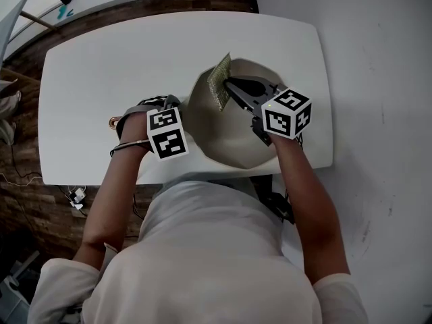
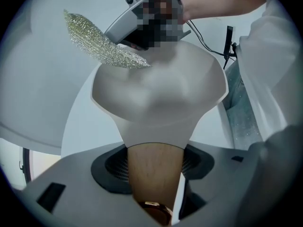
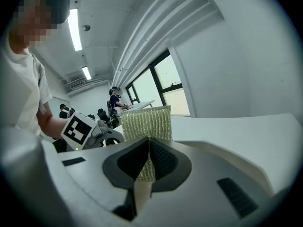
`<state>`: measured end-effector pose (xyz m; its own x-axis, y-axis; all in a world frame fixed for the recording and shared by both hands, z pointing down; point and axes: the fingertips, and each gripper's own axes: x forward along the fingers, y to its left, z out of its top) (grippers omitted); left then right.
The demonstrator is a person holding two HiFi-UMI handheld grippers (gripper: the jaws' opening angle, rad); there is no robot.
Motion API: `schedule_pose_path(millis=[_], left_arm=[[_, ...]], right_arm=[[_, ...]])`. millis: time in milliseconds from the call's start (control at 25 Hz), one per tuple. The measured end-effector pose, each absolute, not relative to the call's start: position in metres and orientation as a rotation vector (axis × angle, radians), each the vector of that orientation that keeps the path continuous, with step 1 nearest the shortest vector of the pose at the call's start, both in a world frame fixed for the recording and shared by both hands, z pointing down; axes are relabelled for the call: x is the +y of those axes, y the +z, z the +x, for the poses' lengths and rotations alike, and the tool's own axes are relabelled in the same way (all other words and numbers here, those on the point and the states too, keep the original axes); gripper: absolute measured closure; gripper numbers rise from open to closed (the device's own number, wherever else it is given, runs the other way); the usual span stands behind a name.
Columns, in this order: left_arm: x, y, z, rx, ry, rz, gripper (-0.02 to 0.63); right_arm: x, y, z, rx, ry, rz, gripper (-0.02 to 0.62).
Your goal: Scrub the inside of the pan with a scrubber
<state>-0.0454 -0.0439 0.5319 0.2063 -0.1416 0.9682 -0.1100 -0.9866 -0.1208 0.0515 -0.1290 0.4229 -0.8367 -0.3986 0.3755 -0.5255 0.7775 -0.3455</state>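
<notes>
Gripping the wooden handle (image 2: 154, 167) of the pan (image 1: 229, 140) with the left gripper (image 1: 140, 115), jaws pressed against either side of the wood, plain to see at the bottom middle of the left gripper view. Showing a copper-coloured ring (image 2: 154, 213) at the very end of that handle, lowest in the same view. Filling the middle of the head view with the pan's pale cream bowl, over the white surface (image 1: 101, 66) and close to its near edge; hard to tell whether resting there or lifted.

Pinching the scrubber (image 3: 147, 122) with the right gripper (image 3: 149, 162), jaws closed on its lower edge at the centre of the right gripper view. Standing up above those jaws as a glittery yellow-green mesh rectangle. Sitting, in the head view, at the upper left rim of the pan, just above the middle of the frame, with the dark nose of the right gripper reaching in over the bowl from the right. Appearing in the upper left of the left gripper view as a slanted sparkling strip, its lower end meeting the far rim of the pan.

Carrying a marker cube (image 1: 289, 113) on the right gripper and another (image 1: 167, 132) on the left. Showing a white shirt (image 1: 216, 248) and two bare forearms across the bottom of the head view, brown floor (image 1: 27, 201) down the left side, and a small tangle of cable (image 1: 75, 196) at the lower left. Catching windows (image 3: 161, 84), ceiling lights and seated people in the upper left of the right gripper view.
</notes>
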Motion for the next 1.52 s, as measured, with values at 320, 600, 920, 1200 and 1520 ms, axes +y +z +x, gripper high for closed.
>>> schedule_pose_path(millis=[320, 600, 920, 1200, 1520], left_arm=[[-0.051, 0.524, -0.043, 0.364, -1.818, -2.369, 0.330], [-0.046, 0.511, -0.050, 0.345, -1.800, -2.370, 0.327], [-0.044, 0.483, -0.057, 0.372, -1.743, -2.437, 0.328], [-0.059, 0.444, -0.055, 0.529, -1.523, -2.713, 0.417], [-0.079, 0.402, -0.049, 0.773, -1.144, -2.893, 0.505]], right_arm=[[-0.128, 0.408, 0.093, -2.714, 0.675, 0.876, 0.569], [-0.122, 0.404, 0.096, -2.724, 0.677, 0.897, 0.569], [-0.123, 0.398, 0.105, -2.736, 0.669, 0.932, 0.569], [-0.121, 0.388, 0.104, -2.785, 0.677, 0.934, 0.569], [-0.120, 0.363, 0.116, -2.829, 0.623, 1.028, 0.569]])
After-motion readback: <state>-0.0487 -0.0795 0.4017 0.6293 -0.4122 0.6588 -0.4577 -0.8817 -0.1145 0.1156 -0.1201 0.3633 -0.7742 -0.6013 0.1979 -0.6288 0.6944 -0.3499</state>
